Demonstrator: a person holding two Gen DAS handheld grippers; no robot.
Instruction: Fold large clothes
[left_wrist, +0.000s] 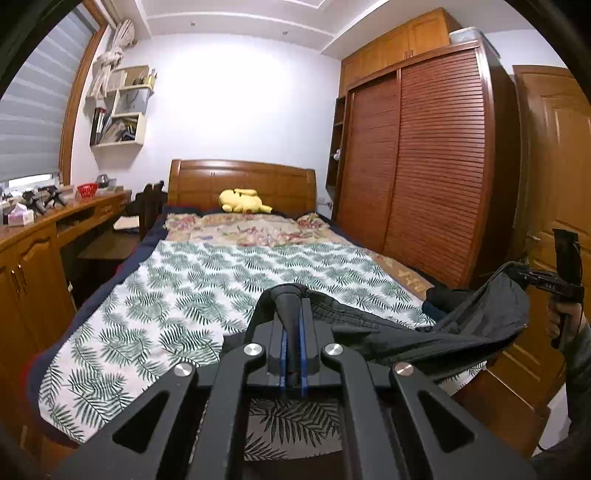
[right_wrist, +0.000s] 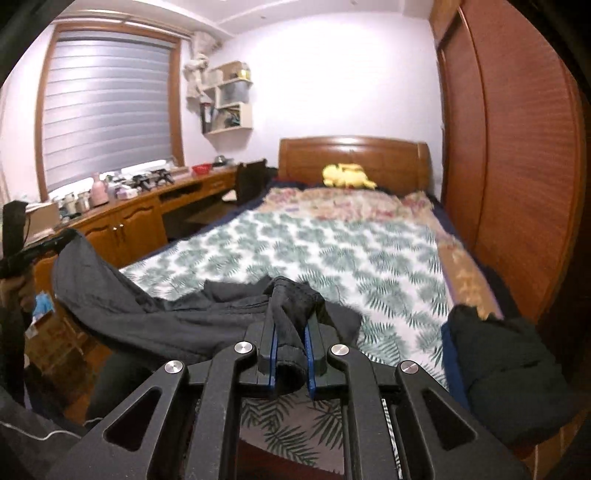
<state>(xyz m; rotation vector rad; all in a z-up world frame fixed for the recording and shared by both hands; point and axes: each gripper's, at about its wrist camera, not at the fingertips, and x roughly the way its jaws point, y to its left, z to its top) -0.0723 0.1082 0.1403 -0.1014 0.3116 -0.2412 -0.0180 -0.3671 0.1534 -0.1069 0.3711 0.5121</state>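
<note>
Sagging between the left gripper (left_wrist: 292, 306) and right gripper (right_wrist: 291, 314), both pinching it, soft dark garment (left_wrist: 461, 325) hangs over the leaf-print bed (left_wrist: 177, 295).

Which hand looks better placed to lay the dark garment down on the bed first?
Probably the left. The left tool grips the dark garment above the leaf-print bedspread, while the right tool holds its end near the bed's edge.
</note>
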